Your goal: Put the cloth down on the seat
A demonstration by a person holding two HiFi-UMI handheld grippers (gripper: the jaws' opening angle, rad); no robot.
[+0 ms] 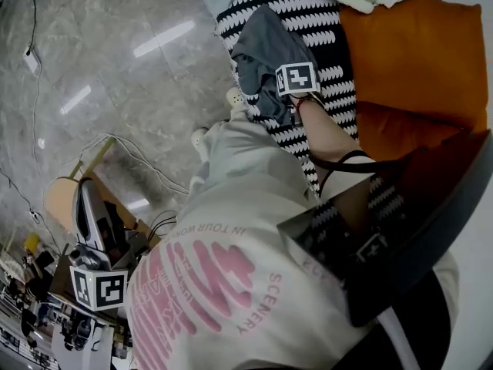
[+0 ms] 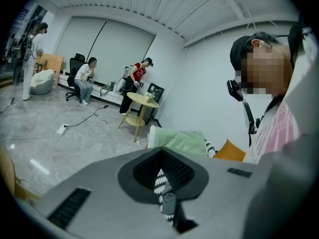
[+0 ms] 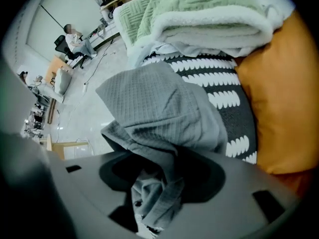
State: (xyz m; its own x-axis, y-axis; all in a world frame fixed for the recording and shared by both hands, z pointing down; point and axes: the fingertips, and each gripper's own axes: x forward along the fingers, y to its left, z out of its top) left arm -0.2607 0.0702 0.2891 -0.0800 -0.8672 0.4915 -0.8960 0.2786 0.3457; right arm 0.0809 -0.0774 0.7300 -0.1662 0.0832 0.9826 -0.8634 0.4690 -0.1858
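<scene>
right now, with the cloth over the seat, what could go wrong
1. A fold of the gray cloth is bunched between the open jaws of the right gripper; pulling away could snag it and drag it off the striped seat.
2. The cloth sits near the seat's edge beside the floor, so it might slide off.

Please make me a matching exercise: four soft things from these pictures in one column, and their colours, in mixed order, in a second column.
Things:
1. cloth
2. cushion
3. blanket
4. seat cover

Colours:
A. orange
B. black with white marks
C. grey
D. pale green

Pairs: 1-C, 2-A, 3-D, 4-B
</scene>
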